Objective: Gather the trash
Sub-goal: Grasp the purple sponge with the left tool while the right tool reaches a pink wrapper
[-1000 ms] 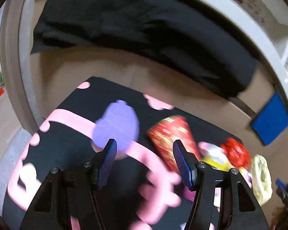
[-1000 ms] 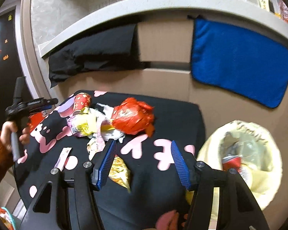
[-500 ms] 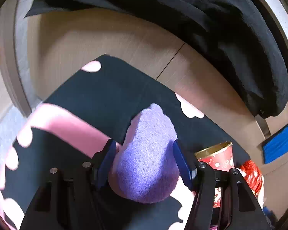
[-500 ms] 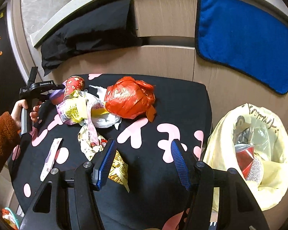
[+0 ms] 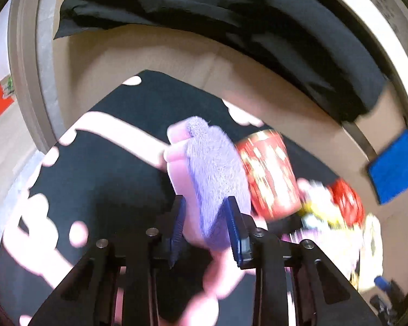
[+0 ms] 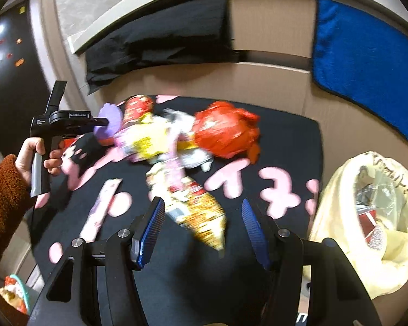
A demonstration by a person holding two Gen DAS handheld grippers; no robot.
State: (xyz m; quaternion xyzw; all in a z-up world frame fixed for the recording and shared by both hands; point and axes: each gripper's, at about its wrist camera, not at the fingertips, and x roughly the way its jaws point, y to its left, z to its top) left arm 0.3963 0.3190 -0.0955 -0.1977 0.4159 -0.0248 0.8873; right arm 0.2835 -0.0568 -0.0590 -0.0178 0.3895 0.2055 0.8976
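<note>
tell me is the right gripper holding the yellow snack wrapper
No, the right gripper stands open, its pads apart and clear of the yellow snack wrapper lying on the black mat.

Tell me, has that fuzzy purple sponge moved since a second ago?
Yes. The purple sponge lay flat on the black mat; now it stands on edge, pinched in the left gripper, beside the red cup.

Left tongs [image 5: 205,221] clamped; right tongs [image 6: 202,226] agape, nothing gripped.

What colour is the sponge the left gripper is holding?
Purple scrub face on pink foam sponge, clearest in the left wrist view.
</note>
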